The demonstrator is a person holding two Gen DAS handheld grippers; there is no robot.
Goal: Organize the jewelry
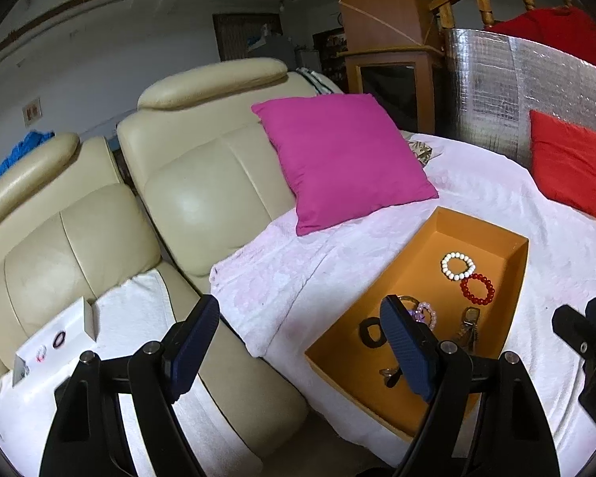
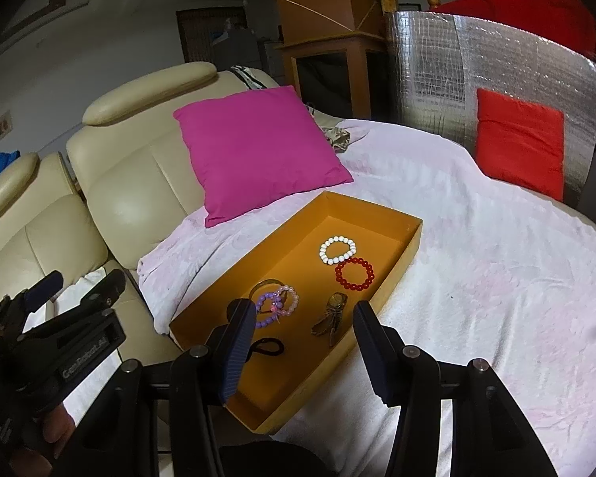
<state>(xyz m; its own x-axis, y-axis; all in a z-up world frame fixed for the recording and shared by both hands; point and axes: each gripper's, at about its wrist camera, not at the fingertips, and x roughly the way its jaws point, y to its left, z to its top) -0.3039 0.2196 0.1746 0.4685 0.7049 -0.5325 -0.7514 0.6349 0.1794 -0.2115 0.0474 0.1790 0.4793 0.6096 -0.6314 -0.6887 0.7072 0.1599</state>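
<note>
Orange cardboard tray (image 2: 401, 246) is seen holding the bracelets (image 2: 337, 250) and watch (image 2: 331, 314), both grippers' fingers (image 2: 234, 349) held wide and empty above it; neighbouring beads could be snagged.

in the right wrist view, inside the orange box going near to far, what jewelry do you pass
black hair tie → watch → red bead bracelet → white bead bracelet, all in the orange box. The purple and pink bracelets overlap, so they are left out.
</note>
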